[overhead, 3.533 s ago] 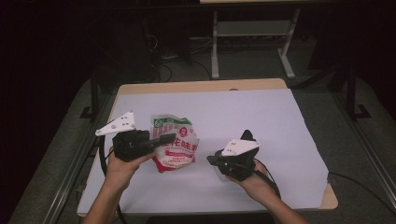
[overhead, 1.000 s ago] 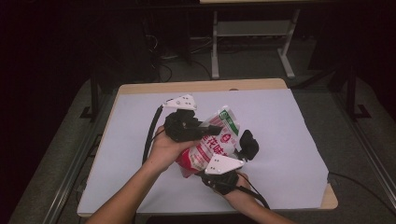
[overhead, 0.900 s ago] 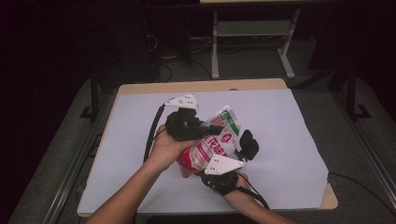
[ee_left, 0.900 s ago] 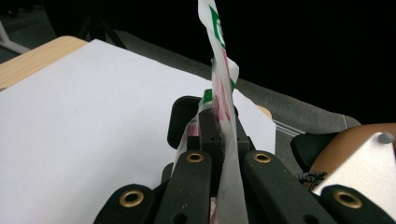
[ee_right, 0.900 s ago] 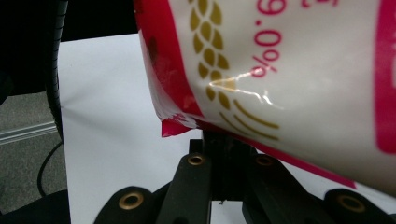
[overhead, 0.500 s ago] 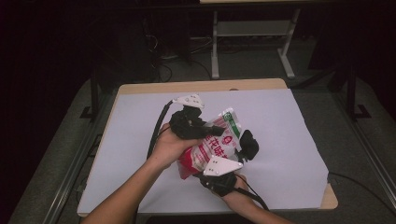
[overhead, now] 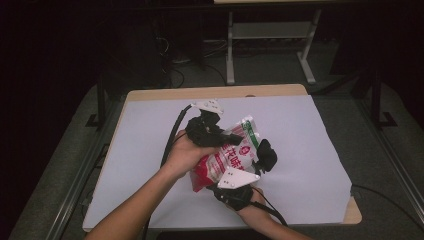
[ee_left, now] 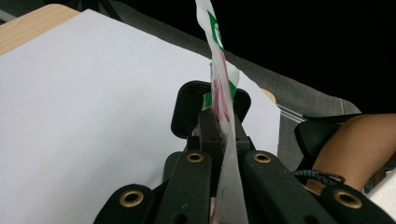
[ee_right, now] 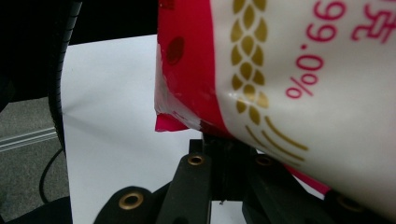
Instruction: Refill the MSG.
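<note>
I hold the red and white bag (overhead: 231, 157) lifted above the middle of the white table (overhead: 310, 145). My left gripper (overhead: 226, 139) is clamped on its upper edge, my right gripper (overhead: 260, 161) on its lower side. The bag looks sealed; contents hidden. Opening or putting it down remains.

We see our left gripper (ee_left: 219, 135) clamped on the bag's thin edge (ee_left: 223, 88), bag standing edge-on. White sheet (ee_left: 93, 107) below; a forearm (ee_left: 355, 149) at right.
</note>
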A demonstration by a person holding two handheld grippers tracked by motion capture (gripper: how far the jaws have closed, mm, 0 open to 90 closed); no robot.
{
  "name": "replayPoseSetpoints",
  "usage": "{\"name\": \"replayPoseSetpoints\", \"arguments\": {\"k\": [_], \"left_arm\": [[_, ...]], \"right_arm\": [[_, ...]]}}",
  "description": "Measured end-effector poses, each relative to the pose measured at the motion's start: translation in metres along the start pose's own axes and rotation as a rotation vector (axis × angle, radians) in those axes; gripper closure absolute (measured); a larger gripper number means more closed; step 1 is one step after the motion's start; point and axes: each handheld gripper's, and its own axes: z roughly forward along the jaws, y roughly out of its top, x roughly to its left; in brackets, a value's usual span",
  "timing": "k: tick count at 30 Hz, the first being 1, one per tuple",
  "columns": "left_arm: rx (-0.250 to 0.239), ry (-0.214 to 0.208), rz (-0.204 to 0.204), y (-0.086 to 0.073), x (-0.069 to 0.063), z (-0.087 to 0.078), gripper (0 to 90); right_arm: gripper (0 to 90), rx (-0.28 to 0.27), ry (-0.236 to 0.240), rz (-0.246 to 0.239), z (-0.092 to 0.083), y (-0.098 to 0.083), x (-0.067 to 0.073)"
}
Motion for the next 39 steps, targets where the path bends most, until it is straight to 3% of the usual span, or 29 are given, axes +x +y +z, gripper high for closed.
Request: {"name": "replayPoseSetpoints", "arguments": {"k": [39], "left_arm": [[0.016,0.026,-0.015,0.0037,-0.0011,0.0073,90.0]], "right_arm": [[90.0,-0.022,0.005,0.028,-0.0001,-0.0019,-0.0021]]}}
